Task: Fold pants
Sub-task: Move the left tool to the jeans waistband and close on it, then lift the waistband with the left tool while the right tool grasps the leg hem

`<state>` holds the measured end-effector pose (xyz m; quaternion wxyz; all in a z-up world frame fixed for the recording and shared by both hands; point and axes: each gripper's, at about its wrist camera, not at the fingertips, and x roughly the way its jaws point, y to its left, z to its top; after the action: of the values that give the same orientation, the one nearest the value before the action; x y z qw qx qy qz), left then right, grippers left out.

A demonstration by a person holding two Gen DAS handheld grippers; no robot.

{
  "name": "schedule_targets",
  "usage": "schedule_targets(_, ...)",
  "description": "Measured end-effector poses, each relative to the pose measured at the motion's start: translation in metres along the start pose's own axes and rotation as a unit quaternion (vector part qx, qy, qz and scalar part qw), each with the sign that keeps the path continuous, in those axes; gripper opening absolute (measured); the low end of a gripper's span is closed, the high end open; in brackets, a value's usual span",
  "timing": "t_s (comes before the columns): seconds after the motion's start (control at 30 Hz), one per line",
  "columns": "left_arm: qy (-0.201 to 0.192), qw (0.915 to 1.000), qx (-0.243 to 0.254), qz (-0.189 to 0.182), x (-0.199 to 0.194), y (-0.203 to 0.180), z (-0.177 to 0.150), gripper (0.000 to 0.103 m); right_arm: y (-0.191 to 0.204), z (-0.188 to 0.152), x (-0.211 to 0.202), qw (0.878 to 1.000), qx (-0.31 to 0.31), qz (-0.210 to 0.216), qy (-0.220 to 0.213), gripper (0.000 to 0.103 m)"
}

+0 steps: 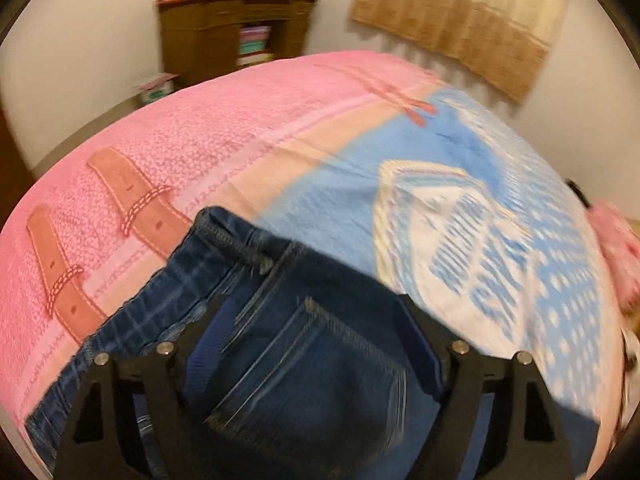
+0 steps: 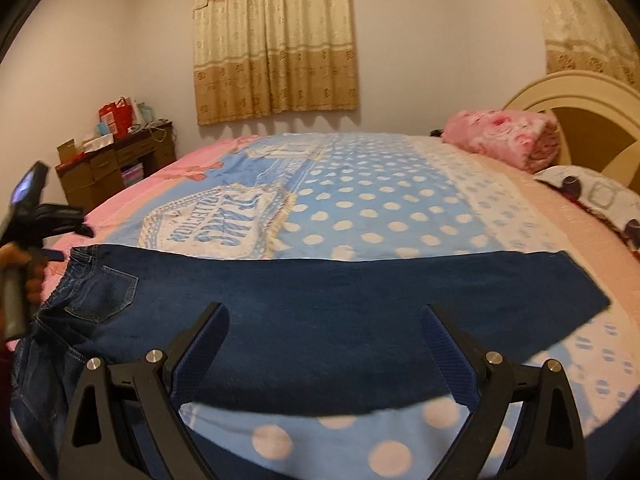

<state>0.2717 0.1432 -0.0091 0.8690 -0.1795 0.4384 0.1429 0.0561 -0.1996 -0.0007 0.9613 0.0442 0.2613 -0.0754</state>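
Observation:
Dark blue jeans lie flat across the bedspread, folded lengthwise, with the waist at the left and the leg ends at the right. In the right wrist view my right gripper stands open just above the middle of the legs, nothing between its fingers. My left gripper shows at the far left by the waistband, held by a hand. The blurred left wrist view has the left gripper open over the jeans, its fingers on either side of the back pocket and below the waistband.
A folded pink blanket and a patterned pillow lie by the headboard at the right. A brown dresser with bags on top stands against the far wall. Curtains hang behind the bed.

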Motion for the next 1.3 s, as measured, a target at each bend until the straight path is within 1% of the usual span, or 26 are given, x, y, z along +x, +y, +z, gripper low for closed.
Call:
schedule_targets(0.07, 0.021, 0.9987, -0.032, 0.033, 0.022, -0.01, 0.007, 0.08, 0.003, 0.0, 0.012, 1.0, 0.002, 0.007, 0.007, 0.097)
schedule_targets(0.13, 0.038, 0.9954, -0.066, 0.059, 0.039, -0.015, 0.011, 0.078, 0.001, -0.001, 0.021, 1.0, 0.008, 0.016, 0.013, 0.097)
schedule_targets(0.23, 0.046, 0.9852, -0.11, 0.123, 0.064, -0.024, 0.016, 0.077, -0.004, -0.003, 0.033, 0.999, 0.021, 0.018, 0.019, 0.097)
schedule_targets(0.33, 0.05, 0.9772, -0.123, 0.166, 0.08, -0.035, 0.016, 0.077, -0.012, -0.008, 0.041, 0.999, 0.036, 0.021, 0.028, 0.097)
schedule_targets(0.4, 0.055, 0.9679, -0.137, 0.203, 0.095, -0.037, 0.016, 0.077, -0.016, -0.011, 0.048, 0.998, 0.046, 0.024, 0.036, 0.097)
schedule_targets(0.47, 0.058, 0.961, -0.154, 0.222, 0.104, -0.034, 0.017, 0.077, -0.018, -0.014, 0.052, 0.998, 0.05, 0.027, 0.039, 0.097)
schedule_targets(0.53, 0.049, 0.9562, -0.167, 0.235, 0.107, -0.033, 0.019, 0.076, -0.019, -0.016, 0.054, 0.997, 0.051, 0.028, 0.041, 0.097)
schedule_targets(0.6, 0.037, 0.9558, -0.164, 0.241, 0.107, -0.035, 0.021, 0.066, -0.018, -0.018, 0.056, 0.997, 0.05, 0.028, 0.043, 0.097)
schedule_targets(0.63, 0.028, 0.9567, -0.158, 0.243, 0.108, -0.035, 0.02, 0.054, -0.018, -0.019, 0.057, 0.997, 0.049, 0.029, 0.044, 0.097)
schedule_targets(0.67, 0.026, 0.9573, -0.154, 0.243, 0.107, -0.034, 0.018, 0.043, -0.017, -0.02, 0.058, 0.997, 0.047, 0.03, 0.046, 0.092)
schedule_targets(0.7, 0.023, 0.958, -0.152, 0.242, 0.105, -0.034, 0.017, 0.036, -0.017, -0.02, 0.058, 0.997, 0.047, 0.029, 0.047, 0.088)
schedule_targets(0.73, 0.018, 0.959, -0.152, 0.239, 0.102, -0.029, 0.016, 0.022, -0.017, -0.021, 0.057, 0.997, 0.046, 0.028, 0.049, 0.078)
schedule_targets(0.77, 0.016, 0.9612, -0.154, 0.228, 0.099, -0.022, 0.014, 0.018, -0.018, -0.021, 0.057, 0.997, 0.047, 0.028, 0.051, 0.071)
schedule_targets(0.8, 0.016, 0.9646, -0.154, 0.213, 0.098, -0.015, 0.014, 0.016, -0.02, -0.022, 0.055, 0.997, 0.052, 0.027, 0.052, 0.068)
schedule_targets(0.83, 0.017, 0.9688, -0.15, 0.197, 0.095, -0.011, 0.014, 0.011, -0.021, -0.022, 0.054, 0.997, 0.055, 0.026, 0.053, 0.065)
schedule_targets(0.87, 0.016, 0.9734, -0.144, 0.178, 0.091, -0.006, 0.014, 0.008, -0.025, -0.024, 0.052, 0.996, 0.062, 0.023, 0.054, 0.065)
schedule_targets(0.9, 0.012, 0.9775, -0.139, 0.158, 0.085, 0.0, 0.014, 0.008, -0.027, -0.024, 0.05, 0.996, 0.067, 0.02, 0.056, 0.065)
schedule_targets(0.93, 0.007, 0.9797, -0.137, 0.146, 0.08, 0.004, 0.013, 0.007, -0.029, -0.025, 0.047, 0.996, 0.071, 0.018, 0.057, 0.065)
schedule_targets(1.0, -0.008, 0.9857, -0.129, 0.109, 0.065, 0.015, 0.013, 0.007, -0.036, -0.028, 0.04, 0.995, 0.08, 0.009, 0.056, 0.065)
schedule_targets(1.07, -0.026, 0.9891, -0.121, 0.08, 0.047, 0.023, 0.01, 0.007, -0.045, -0.03, 0.032, 0.994, 0.089, 0.001, 0.055, 0.065)
schedule_targets(1.1, -0.042, 0.9904, -0.116, 0.061, 0.033, 0.028, 0.007, 0.007, -0.053, -0.03, 0.029, 0.994, 0.097, -0.002, 0.056, 0.065)
schedule_targets(1.2, -0.087, 0.9906, -0.105, 0.013, -0.006, 0.04, -0.005, 0.007, -0.081, -0.03, 0.018, 0.99, 0.126, -0.01, 0.057, 0.065)
schedule_targets(1.23, -0.094, 0.9902, -0.104, 0.003, -0.01, 0.034, -0.008, 0.007, -0.09, -0.029, 0.017, 0.989, 0.135, -0.009, 0.058, 0.065)
schedule_targets(1.3, -0.112, 0.9882, -0.1, -0.03, -0.033, 0.043, -0.022, 0.007, -0.122, -0.028, 0.014, 0.982, 0.175, -0.008, 0.067, 0.067)
